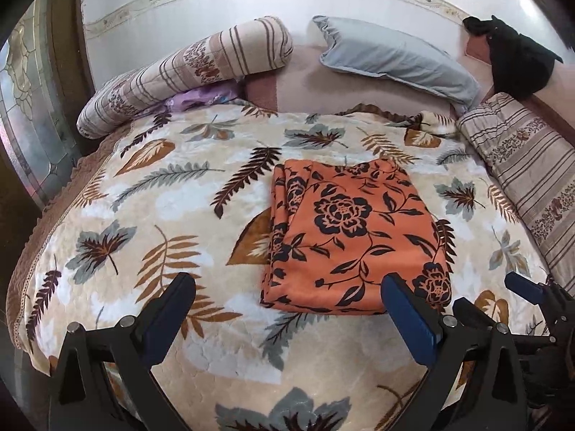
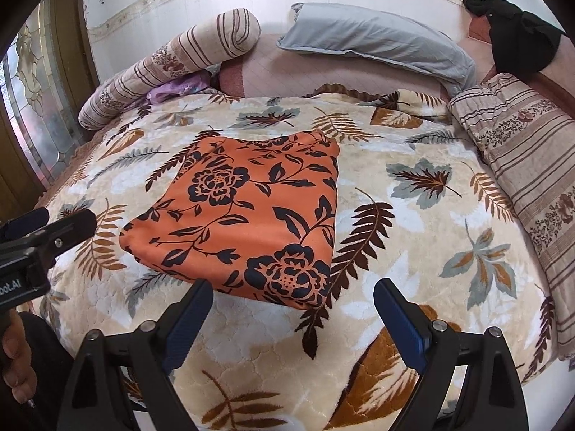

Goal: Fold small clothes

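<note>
The orange cloth with black flowers (image 1: 354, 237) lies folded in a neat square in the middle of the frame, on the bed's soft leaf-pattern blanket (image 1: 151, 194). The left gripper (image 1: 287, 298) has its jaws wide, with nothing in them. The right gripper (image 2: 293, 303) is wide and holds nothing too. The fold looks done. To do it well, lift both grippers away gently and do not bump the near edge.
</note>
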`<act>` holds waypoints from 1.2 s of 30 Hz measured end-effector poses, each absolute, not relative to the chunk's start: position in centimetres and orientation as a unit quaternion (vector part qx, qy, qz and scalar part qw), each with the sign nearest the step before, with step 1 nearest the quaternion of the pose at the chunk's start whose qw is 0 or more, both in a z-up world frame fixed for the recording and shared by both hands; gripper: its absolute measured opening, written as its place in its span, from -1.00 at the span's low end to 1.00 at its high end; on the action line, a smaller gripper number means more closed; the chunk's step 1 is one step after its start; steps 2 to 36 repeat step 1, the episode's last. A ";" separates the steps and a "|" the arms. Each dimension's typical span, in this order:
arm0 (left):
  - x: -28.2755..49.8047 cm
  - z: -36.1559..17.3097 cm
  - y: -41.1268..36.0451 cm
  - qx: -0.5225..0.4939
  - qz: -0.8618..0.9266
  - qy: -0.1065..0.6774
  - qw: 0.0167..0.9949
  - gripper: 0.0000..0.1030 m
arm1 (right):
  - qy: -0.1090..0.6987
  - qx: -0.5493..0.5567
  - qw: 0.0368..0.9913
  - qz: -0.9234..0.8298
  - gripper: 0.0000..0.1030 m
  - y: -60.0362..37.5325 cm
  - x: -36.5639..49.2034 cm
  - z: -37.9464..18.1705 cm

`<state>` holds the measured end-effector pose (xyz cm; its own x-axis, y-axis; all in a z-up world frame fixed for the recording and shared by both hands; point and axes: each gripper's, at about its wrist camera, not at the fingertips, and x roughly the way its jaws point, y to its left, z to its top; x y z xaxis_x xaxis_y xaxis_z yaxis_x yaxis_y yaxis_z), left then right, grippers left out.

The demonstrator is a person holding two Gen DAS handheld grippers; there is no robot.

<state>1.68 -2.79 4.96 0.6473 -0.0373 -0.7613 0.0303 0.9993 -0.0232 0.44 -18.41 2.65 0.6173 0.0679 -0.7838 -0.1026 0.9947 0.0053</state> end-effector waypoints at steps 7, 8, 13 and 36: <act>1.7 5.0 -2.8 -0.004 -0.020 0.420 0.907 0.99 | 0.435 -0.020 0.899 0.047 0.80 -18.4 0.5 2.7; 1.7 5.0 -2.8 -0.004 -0.020 0.420 0.907 0.99 | 0.435 -0.020 0.899 0.047 0.80 -18.4 0.5 2.7; 1.7 5.0 -2.8 -0.004 -0.020 0.420 0.907 0.99 | 0.435 -0.020 0.899 0.047 0.80 -18.4 0.5 2.7; 1.7 5.0 -2.8 -0.004 -0.020 0.420 0.907 0.99 | 0.435 -0.020 0.899 0.047 0.80 -18.4 0.5 2.7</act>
